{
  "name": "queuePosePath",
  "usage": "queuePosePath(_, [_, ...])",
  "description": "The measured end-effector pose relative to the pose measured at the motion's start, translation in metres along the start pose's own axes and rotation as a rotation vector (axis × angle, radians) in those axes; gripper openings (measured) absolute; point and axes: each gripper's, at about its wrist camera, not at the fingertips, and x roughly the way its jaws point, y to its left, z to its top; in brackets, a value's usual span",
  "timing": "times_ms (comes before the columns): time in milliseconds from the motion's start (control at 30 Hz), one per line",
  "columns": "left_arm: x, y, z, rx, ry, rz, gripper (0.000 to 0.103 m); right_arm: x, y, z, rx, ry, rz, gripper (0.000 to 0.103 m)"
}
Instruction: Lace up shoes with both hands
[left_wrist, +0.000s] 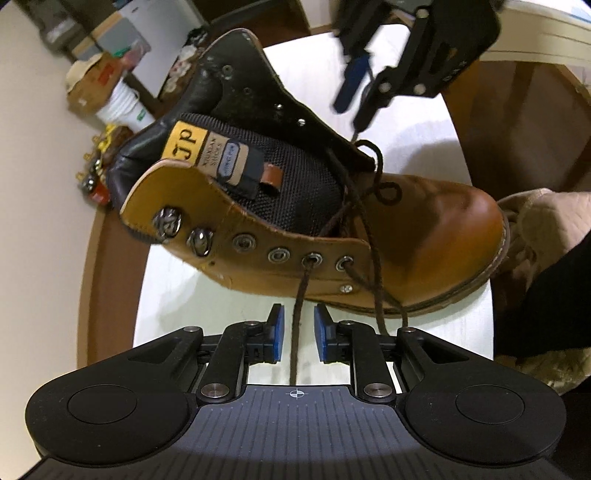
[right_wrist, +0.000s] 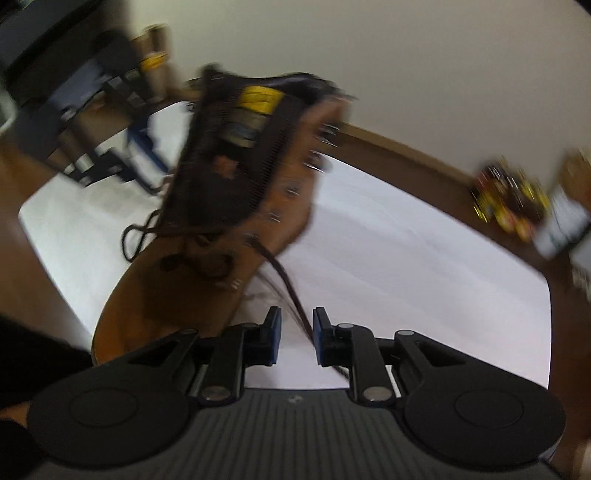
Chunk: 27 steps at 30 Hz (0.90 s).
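**A:** Nearest the lens at the bottom of the left wrist view sits the left gripper (left_wrist: 298, 332), its blue pads (left_wrist: 277, 334) parted. What runs between them?

**B:** One strand of the dark brown lace (left_wrist: 300, 295). It drops from an eyelet (left_wrist: 312, 260) on the near flap and passes through the gap without either pad pressing it, so that gripper is released, holding nothing.

**A:** And the biggest thing behind it?

**B:** The white table (left_wrist: 177, 295) with its brown rim, filling the middle of the frame. On it, across the centre, lies the tan leather boot (left_wrist: 424, 236), toe toward the right edge, tongue laid open. Only the lowest eyelets are threaded; the upper eyelets and hooks are bare.

**A:** The other tool?

**B:** The right gripper (left_wrist: 356, 101) hangs at the upper right, above the boot, blurred. A lace end rises to its tips, but from here I cannot tell whether it pinches it.

**A:** Its own camera?

**B:** Heavily smeared. The right gripper (right_wrist: 297, 334) shows its pads apart at lower centre, with the lace (right_wrist: 291, 291) running down against the right-hand pad (right_wrist: 320, 332). Unclenched, then. The boot (right_wrist: 236, 192) is left of centre there.

**A:** Anything smaller?

**B:** A yellow label (left_wrist: 185, 142) on the tongue, and a small leather loop (left_wrist: 272, 180) below it.
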Motion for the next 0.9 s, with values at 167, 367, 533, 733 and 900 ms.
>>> queuePosePath(167, [0.010,-0.002,0.005,0.017,-0.004,-0.003,0.020,0.009,0.012,0.009,-0.202,-0.012,0.004,0.019])
queuePosePath(367, [0.013,0.009,0.005,-0.110,0.022,-0.012,0.002,0.013,0.015,0.017,-0.275,0.010,0.053,0.004])
queuePosePath(533, [0.001,0.012,-0.015,-0.156,0.083,-0.001,0.002,0.003,-0.017,-0.006,-0.075,0.147,-0.067,0.004])
queuePosePath(733, [0.006,0.008,-0.057,-0.200,0.249,-0.040,0.002,0.001,-0.049,-0.055,0.091,0.366,-0.201,0.003])
queuePosePath(900, [0.010,0.002,-0.058,-0.204,0.272,-0.074,0.002,0.007,-0.047,-0.068,0.130,0.430,-0.209,0.003])
